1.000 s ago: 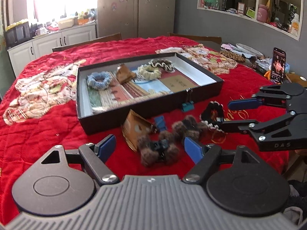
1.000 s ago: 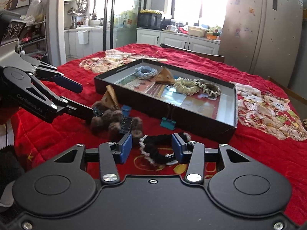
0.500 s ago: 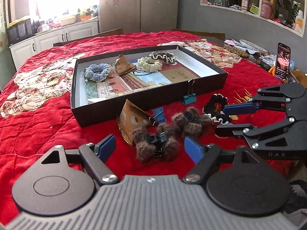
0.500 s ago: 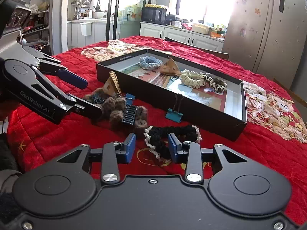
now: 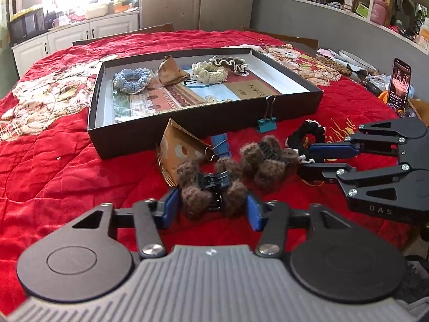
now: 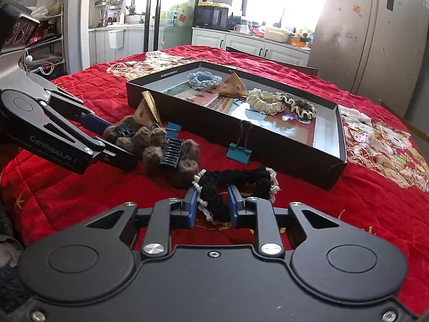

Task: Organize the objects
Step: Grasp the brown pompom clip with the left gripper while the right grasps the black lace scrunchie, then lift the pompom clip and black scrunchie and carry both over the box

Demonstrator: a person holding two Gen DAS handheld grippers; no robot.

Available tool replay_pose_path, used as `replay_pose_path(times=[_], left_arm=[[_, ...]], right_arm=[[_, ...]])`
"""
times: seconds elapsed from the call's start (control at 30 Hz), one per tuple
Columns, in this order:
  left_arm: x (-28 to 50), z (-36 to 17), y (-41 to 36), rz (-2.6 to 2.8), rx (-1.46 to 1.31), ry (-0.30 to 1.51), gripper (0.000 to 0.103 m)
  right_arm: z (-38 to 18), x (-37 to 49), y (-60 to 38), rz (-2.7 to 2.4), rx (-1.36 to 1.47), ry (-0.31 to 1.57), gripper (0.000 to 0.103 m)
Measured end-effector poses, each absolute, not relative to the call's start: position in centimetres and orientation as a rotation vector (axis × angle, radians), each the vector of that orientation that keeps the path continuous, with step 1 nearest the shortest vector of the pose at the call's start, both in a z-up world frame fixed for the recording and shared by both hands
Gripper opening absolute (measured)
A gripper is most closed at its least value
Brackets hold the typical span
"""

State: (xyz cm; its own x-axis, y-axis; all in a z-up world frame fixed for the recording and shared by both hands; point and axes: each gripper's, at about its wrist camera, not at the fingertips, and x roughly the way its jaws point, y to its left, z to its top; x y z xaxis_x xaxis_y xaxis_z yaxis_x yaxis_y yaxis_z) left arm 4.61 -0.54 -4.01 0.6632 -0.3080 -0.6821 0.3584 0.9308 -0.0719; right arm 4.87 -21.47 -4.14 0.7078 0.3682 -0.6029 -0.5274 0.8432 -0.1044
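Note:
My left gripper (image 5: 211, 204) has its jaws on either side of a brown fuzzy hair claw (image 5: 211, 187) on the red cloth; the pads stand close to its fur. A second brown fuzzy claw (image 5: 268, 161) lies just beyond. My right gripper (image 6: 211, 205) is closed around a black scrunchie with white trim (image 6: 236, 182), which also shows in the left wrist view (image 5: 305, 139). A black shallow box (image 5: 295, 110) behind holds a blue scrunchie (image 5: 131, 79), a cream scrunchie (image 5: 209, 71), a brown-and-white scrunchie (image 5: 230, 63) and a brown paper packet (image 5: 171, 69).
A brown paper packet (image 5: 179, 150), a blue binder clip (image 5: 221, 147) and a teal binder clip (image 5: 266, 123) lie in front of the box. A phone (image 5: 400, 86) stands at the right. Patterned cloths lie on the red cover (image 5: 53, 161).
My left gripper moved forward and narrowed around the near brown claw. My right gripper closed on the black scrunchie.

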Motion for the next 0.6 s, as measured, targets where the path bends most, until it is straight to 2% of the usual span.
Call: replay_pose_path(times=[0.2, 0.6], left_arm=[[4.4, -3.9, -0.6, -0.376, 0.089, 0.751, 0.044], [3.4, -2.4, -0.7, -0.409, 0.107, 0.709, 0.042]], right_arm=[[-3.9, 5.0, -21.9, 0.507, -0.247, 0.600, 0.013], [-2.8, 4.5, -22.3, 0.517, -0.221, 0.567, 0.012]])
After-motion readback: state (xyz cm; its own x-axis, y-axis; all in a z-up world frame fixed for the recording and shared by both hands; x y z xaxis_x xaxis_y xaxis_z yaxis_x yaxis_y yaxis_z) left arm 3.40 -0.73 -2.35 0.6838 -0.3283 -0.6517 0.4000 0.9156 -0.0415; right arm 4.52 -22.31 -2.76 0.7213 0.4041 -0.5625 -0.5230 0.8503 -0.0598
